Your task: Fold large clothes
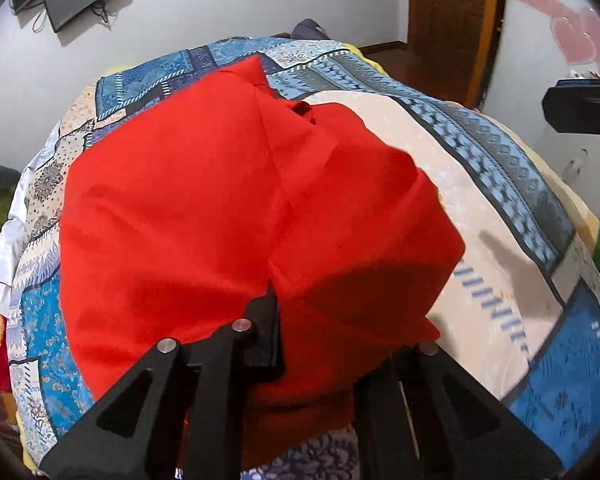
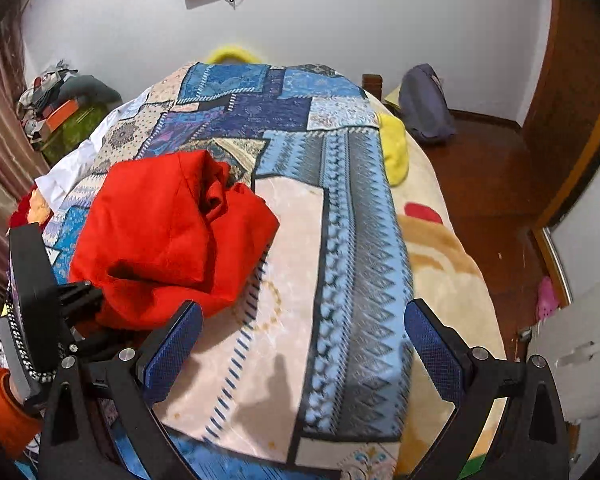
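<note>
Black fingers of the left gripper [image 1: 316, 340] fill the bottom of the left wrist view, closed on a bunched fold of the red garment [image 1: 220, 216]; the cloth drapes over the right finger and hides its tip (only the left finger's dark pad [image 1: 266, 332] shows). Beyond, the garment spreads flat over the patchwork bedcover [image 1: 500, 200], its far corner reaching toward the bed's far end. Bare cover lies open to the right of the garment, up to the bed's right edge.

Blue-padded fingers [image 2: 172, 348] of the right gripper [image 2: 304, 348] frame the right wrist view, spread wide and holding nothing, poised above pale cover. At left, the other gripper [image 2: 76, 300] pinches the garment's near edge; an orange sleeve [image 2: 0, 404] is cut off by the frame. A yellow blanket [image 2: 394, 148] hangs off the right edge, beside the wooden floor [image 2: 488, 184].
</note>
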